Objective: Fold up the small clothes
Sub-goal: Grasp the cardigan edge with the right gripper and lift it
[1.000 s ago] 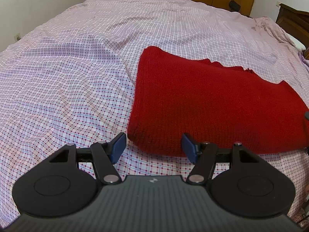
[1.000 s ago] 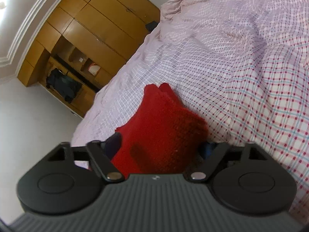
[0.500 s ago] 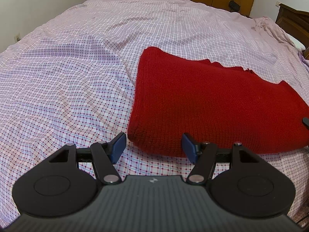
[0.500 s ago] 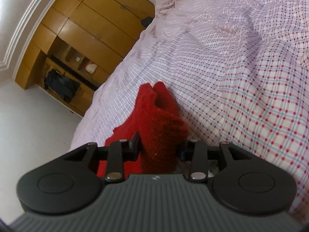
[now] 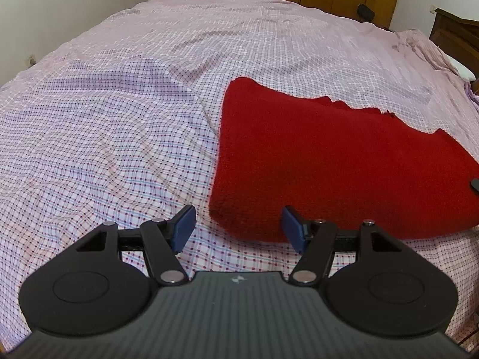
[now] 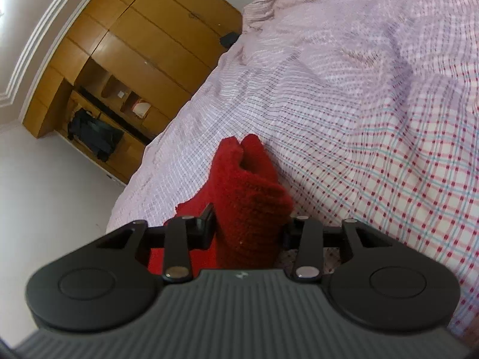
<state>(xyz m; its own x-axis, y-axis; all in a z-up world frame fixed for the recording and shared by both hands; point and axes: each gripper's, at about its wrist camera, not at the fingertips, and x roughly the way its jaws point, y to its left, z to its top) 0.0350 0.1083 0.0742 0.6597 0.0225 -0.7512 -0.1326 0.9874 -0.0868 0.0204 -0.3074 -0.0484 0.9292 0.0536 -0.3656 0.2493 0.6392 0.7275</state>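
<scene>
While the left tongs (image 5: 238, 229) are held wide apart with nothing between the blue pads (image 5: 184, 227), the near left corner of a red knitted garment (image 5: 329, 167) is seen just beyond and between them, not touched. The right tongs (image 6: 248, 230) are closed in on a bunched fold of the same red knitted garment (image 6: 248, 197), which is gripped between the two fingers and rises in a ridge ahead of them.

From the left wrist view the garment is seen lying folded and mostly flat on the bed (image 5: 104, 137), toward the right side, its far edge uneven. A small dark part is glimpsed at the right edge of that view, over the garment; what it is cannot be told. The bed is covered by a rumpled checked sheet (image 6: 389, 119) in pink and lilac with red dots and pale blue lines.

Beyond the bed, a wooden wardrobe (image 6: 143, 48) with open shelves is seen against a white wall (image 5: 74, 9), and a dark bag (image 6: 95, 139) is set in a lower shelf. White moulding is seen at the ceiling. A dark wooden headboard (image 5: 458, 39) stands at the far right, and a wall socket (image 5: 30, 59) is seen low on the left wall.
</scene>
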